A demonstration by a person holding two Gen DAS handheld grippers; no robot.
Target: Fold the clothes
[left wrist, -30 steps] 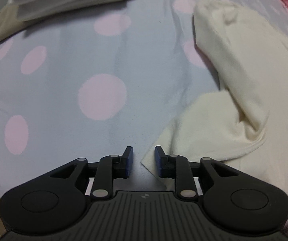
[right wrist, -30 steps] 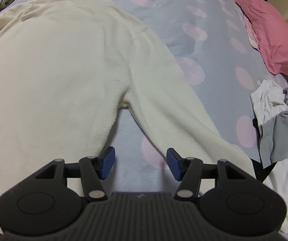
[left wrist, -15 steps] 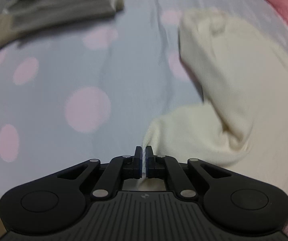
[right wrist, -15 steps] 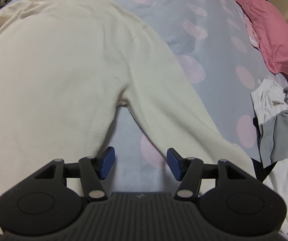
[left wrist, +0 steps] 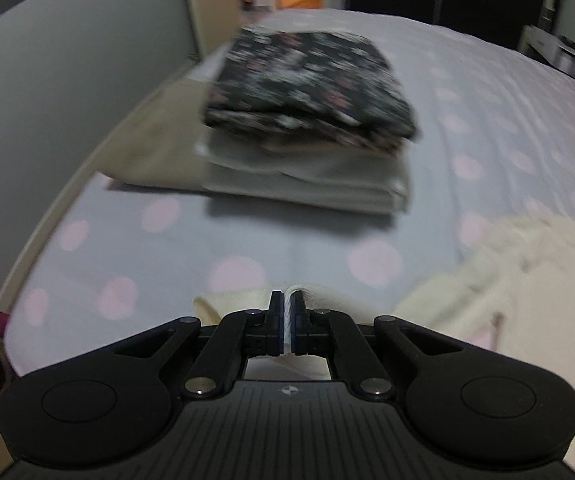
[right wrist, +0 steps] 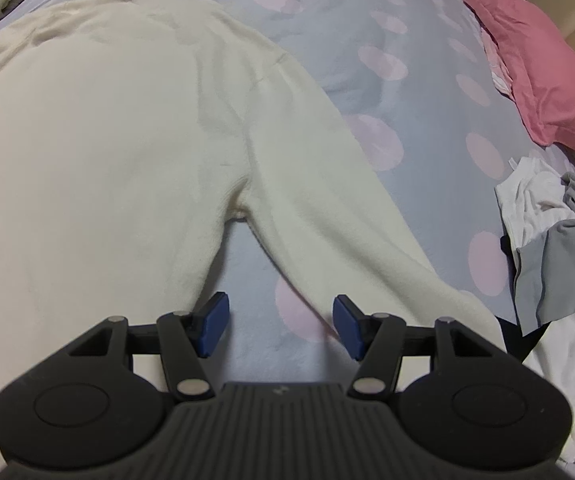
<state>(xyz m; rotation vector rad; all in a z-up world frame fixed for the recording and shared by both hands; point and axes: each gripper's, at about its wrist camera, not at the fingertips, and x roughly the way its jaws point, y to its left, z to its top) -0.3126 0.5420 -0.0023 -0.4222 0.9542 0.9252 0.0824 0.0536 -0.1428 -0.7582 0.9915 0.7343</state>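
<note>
No readable text, labels, brands or numbers in either view. Only mark: a small pale emblem, no letters, on the black body of the left gripper (left wrist: 287, 317) and the right gripper (right wrist: 279, 322).

Cream fleece trousers (right wrist: 99, 168) I see spread flat on the dotted sheet, legs forked toward me, right leg angling right, one edge lifted, pinched at my left.
</note>
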